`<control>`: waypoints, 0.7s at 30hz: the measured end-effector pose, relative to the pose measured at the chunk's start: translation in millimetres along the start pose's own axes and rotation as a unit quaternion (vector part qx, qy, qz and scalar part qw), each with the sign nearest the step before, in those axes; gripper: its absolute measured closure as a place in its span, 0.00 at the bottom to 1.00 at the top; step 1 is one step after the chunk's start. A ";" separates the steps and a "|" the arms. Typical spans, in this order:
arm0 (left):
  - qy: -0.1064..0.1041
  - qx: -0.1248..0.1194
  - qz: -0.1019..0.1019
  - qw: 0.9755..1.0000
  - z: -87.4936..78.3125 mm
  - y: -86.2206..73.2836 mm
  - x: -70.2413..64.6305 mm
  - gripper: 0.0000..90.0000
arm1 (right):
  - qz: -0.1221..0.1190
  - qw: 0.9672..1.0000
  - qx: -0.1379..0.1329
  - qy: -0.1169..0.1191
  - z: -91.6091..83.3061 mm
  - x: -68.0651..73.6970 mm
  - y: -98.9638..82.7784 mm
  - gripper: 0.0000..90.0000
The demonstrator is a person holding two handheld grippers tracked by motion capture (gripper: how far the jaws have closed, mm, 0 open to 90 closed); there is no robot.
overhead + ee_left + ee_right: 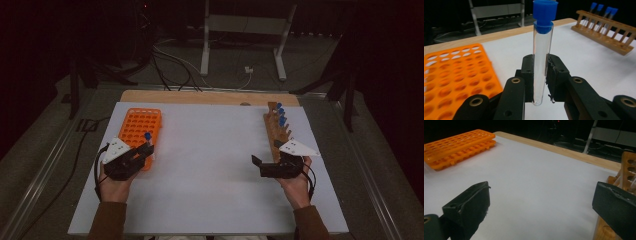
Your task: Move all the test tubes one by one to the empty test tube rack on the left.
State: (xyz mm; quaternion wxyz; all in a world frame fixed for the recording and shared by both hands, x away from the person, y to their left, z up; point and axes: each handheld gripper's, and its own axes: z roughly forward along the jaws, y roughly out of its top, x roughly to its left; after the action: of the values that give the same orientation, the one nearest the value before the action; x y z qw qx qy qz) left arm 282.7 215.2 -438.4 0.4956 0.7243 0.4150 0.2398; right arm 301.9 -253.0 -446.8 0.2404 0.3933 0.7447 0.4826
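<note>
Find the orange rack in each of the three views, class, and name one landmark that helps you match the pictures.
High view: the orange rack lies on the table's left side, just beyond the left gripper.
Left gripper view: it lies at the left edge, left of the held test tube.
Right gripper view: it lies at the top left, far across the white sheet.
Shared landmark: the wooden rack on the far side of the sheet.

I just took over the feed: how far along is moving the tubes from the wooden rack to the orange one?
Done: no tube can be made out standing in the orange rack yet. In hand: the left tool is shut on one blue-capped tube beside that rack. Left: seating it, then the blue-capped tubes in the wooden rack, next to which the right tool waits open.
</note>
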 end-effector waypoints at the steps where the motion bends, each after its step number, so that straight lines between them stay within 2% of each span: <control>1: 0.003 0.001 -0.001 1.000 -1.6 -1.7 2.0 0.86 | 0.002 1.000 0.000 -0.001 -0.6 -0.2 -0.3 0.02; 11: 0.032 0.002 -0.020 0.999 -5.4 -17.2 21.0 0.86 | 0.007 1.000 -0.009 -0.003 -5.9 -3.8 -2.7 0.02; 21: 0.048 0.025 -0.023 0.998 4.2 -31.0 28.4 0.86 | 0.006 1.000 -0.008 0.000 -4.6 -3.8 -4.7 0.02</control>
State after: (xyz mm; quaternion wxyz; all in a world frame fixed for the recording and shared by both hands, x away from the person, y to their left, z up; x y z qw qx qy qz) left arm 289.9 242.0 -470.3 0.4622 0.7142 0.4611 0.2524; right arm 299.0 -259.5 -449.2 0.2410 0.3956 0.7385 0.4898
